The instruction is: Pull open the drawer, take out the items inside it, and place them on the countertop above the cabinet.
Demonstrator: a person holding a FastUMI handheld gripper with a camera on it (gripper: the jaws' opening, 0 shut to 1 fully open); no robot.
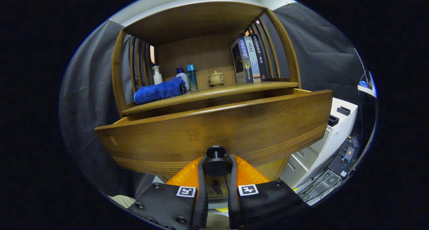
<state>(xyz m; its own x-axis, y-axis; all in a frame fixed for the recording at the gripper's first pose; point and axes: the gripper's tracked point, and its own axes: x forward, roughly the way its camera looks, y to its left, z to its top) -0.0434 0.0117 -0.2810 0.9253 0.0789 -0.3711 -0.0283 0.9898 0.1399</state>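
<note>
Gripping the knob (216, 163) — gripper (216, 171) seemingly clamped; drawer (214, 132) pulled out.

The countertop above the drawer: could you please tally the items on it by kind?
Bottles: 3, pump bottle, white bottle, blue-capped bottle
Books: 3
Blue towel: 1
Lidded cup: 1
Total: 8
The tongs are shut on the drawer knob.

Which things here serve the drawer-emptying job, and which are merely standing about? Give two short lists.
Part of the job:
- drawer, pulled partly out
- drawer knob, clamped between the fingers of the gripper
- countertop above the drawer

Standing about on the countertop:
- blue towel
- three bottles
- small lidded cup
- books
</note>
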